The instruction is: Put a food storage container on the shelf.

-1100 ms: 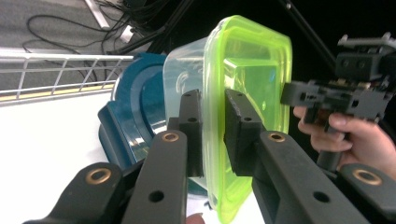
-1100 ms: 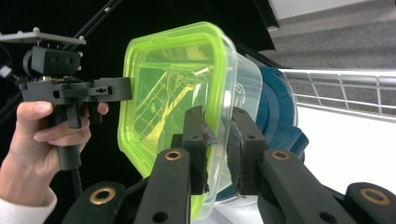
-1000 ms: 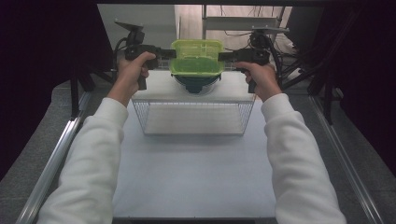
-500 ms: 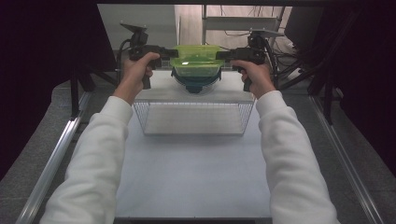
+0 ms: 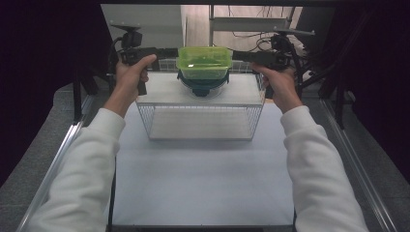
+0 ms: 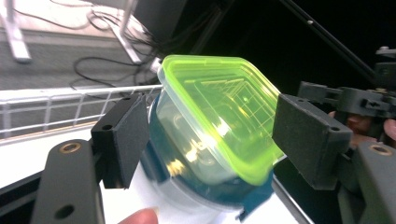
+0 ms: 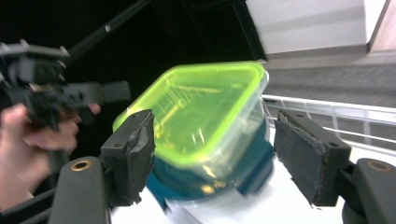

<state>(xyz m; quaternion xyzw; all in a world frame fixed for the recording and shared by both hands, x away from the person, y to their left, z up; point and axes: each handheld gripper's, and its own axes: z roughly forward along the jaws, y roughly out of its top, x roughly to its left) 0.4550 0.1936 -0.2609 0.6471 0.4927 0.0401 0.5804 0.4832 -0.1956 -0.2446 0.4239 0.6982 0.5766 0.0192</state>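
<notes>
- Left gripper (image 5: 170, 51): jaws spread wide, having just been opening; in the left gripper view the clear plastic box with a lime-green snap lid (image 6: 219, 116) sits between the black pads (image 6: 123, 140) with a gap showing at each side, so nothing is clamped.
- Right gripper (image 5: 238, 54): jaws likewise parted and just been opening; in the right gripper view its worn foam pads (image 7: 130, 156) flank the same box without pressing on it.
- Both grippers approach level from opposite ends, a symmetric two-handed hold suited to a wide, light box; the open jaws suggest a release now that the box is set down.
- Lime-lidded box: rests stacked on a dark teal-lidded round container (image 5: 202, 88), seemingly centred over it for balance. Whether it sits flat cannot be told from the gripper views, which are tilted.
- Teal container: stands on the flat white top of a white wire-mesh shelf rack (image 5: 200, 123), toward the rear middle, well clear of the edges.
- Rack: stands on a pale table surface (image 5: 203, 183), its open front facing the person, whose white sleeves (image 5: 82, 174) enter from below.
</notes>
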